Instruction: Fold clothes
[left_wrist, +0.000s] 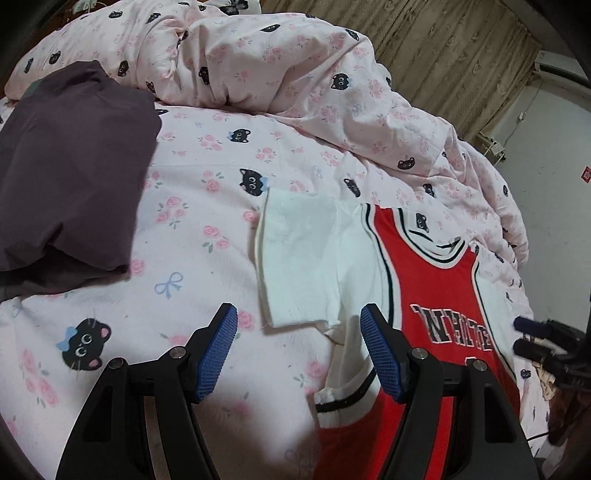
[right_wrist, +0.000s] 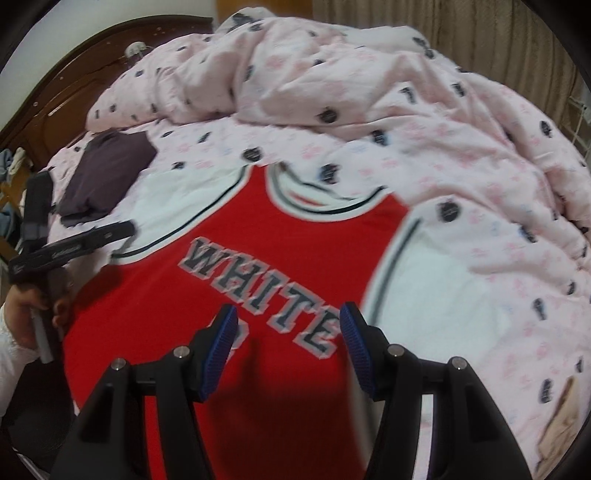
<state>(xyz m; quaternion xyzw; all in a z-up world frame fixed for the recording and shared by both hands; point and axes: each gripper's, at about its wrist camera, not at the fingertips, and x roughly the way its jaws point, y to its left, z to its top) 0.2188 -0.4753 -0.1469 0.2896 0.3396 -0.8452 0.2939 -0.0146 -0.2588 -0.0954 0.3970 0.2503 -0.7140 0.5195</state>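
A red jersey (right_wrist: 280, 229) with white sleeves and the word WHITE lies face up, spread flat on the bed. My right gripper (right_wrist: 290, 317) hovers open above its lower chest, nothing between the pads. The left wrist view shows the jersey (left_wrist: 436, 288) on the right, one white sleeve (left_wrist: 306, 254) spread toward the middle. My left gripper (left_wrist: 299, 321) stands open over that sleeve's near edge, pads apart, gripping nothing. The right gripper (left_wrist: 519, 335) shows at the right edge. A hand (right_wrist: 33, 306) holds the left gripper (right_wrist: 110, 232) at the jersey's left side.
A folded dark purple garment (left_wrist: 74, 166) lies on the sheet left of the jersey, also the purple garment (right_wrist: 107, 173). A crumpled pink quilt (right_wrist: 332, 74) with a cat print is piled across the back. A wooden headboard (right_wrist: 62, 92) stands far left, a curtain (left_wrist: 443, 48) behind.
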